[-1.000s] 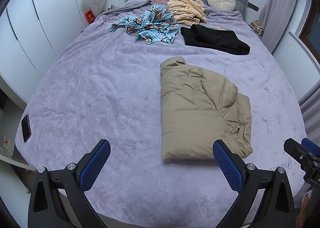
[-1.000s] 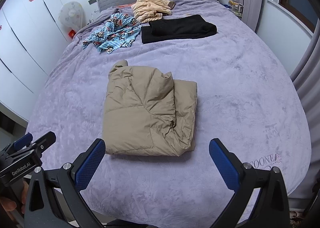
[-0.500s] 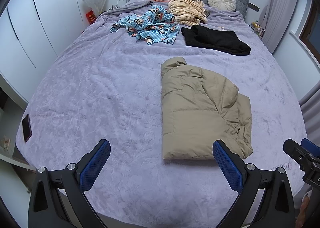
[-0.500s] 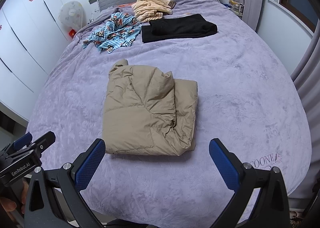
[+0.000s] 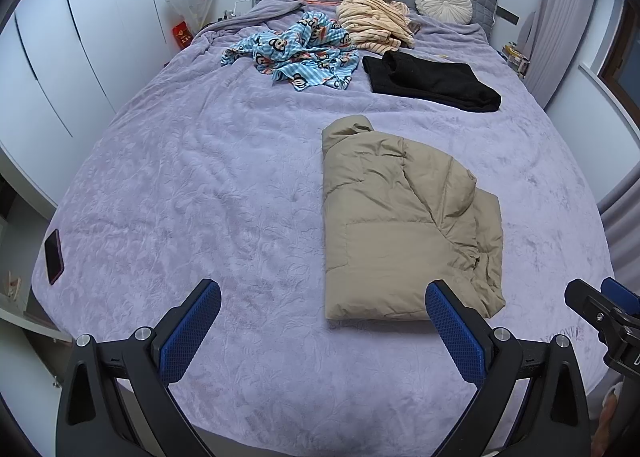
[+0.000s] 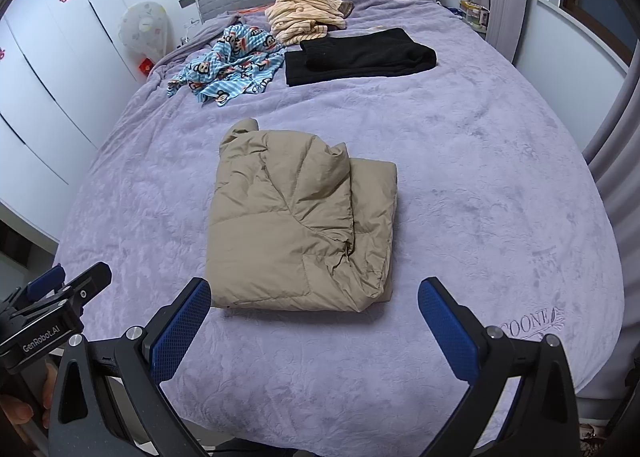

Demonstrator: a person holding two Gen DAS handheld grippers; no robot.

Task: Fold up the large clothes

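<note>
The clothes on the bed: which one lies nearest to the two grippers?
The folded tan puffer jacket, alone in the middle of the bed. The black garment, blue cartoon-print garment and striped beige garment lie farther, toward the headboard.

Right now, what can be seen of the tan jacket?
The tan jacket is a puffy, quilted, matte garment folded into a rough rectangle. A sleeve or flap lies folded diagonally across its top, and its collar end bunches up toward the headboard. It lies flat on the purple blanket, mid-bed, apart from the other clothes. Neither the left gripper nor the right gripper touches it; both stand open at the near edge.
</note>
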